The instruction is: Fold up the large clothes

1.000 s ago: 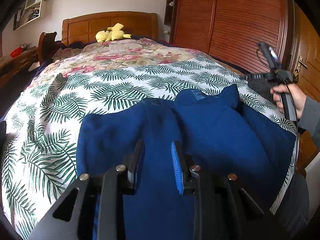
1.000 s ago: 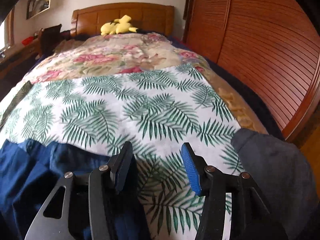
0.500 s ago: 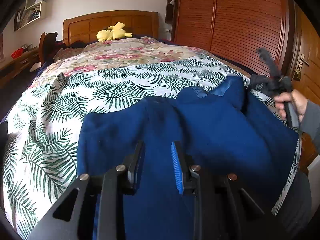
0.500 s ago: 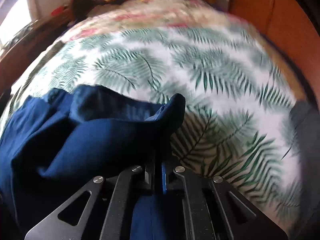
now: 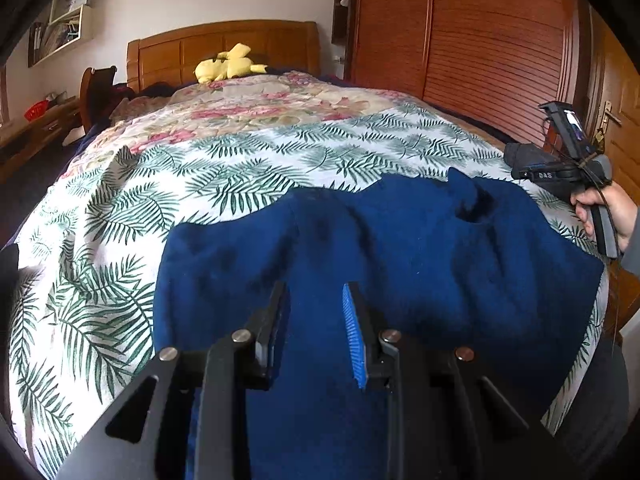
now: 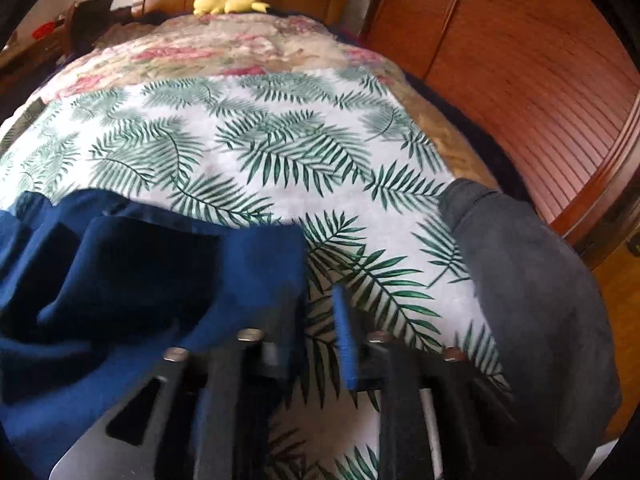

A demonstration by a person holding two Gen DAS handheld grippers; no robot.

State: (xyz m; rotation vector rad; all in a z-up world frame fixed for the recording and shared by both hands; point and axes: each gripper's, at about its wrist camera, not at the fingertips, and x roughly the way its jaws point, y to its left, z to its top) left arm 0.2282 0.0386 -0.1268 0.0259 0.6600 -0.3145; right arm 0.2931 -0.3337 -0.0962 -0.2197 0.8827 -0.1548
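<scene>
blue garment: [image 5: 400, 264] spread over the near end of the bed, rumpled, on top of the leaf-print cover; one corner lies flat by the right gripper, collar area bunched toward the right side
leaf-print cover: [image 5: 160, 200] white with green fronds, under the garment
floral quilt: [image 5: 256, 100] farther up the bed, toward the headboard
left gripper: [image 5: 314, 332] held low over the garment, fingers parted a little, nothing pinched between them; blue cloth is seen through the gap, below
right gripper: [image 6: 316, 336] jaws have just been opening; gap shows leaf cover, no cloth between the pads; garment corner lies against the outer side of its left finger, released
right hand: [image 5: 608, 208] seen from the left camera at the right edge of the bed, wrapped round the tool handle, grey sleeve
grey garment: [image 6: 532, 288] heaped at the right edge of the bed, apart from the blue one
yellow plush toy: [image 5: 228, 66] by the headboard
headboard: [image 5: 224, 50] wood
wardrobe: [image 5: 480, 40] reddish wood, slatted doors, right of the bed
</scene>
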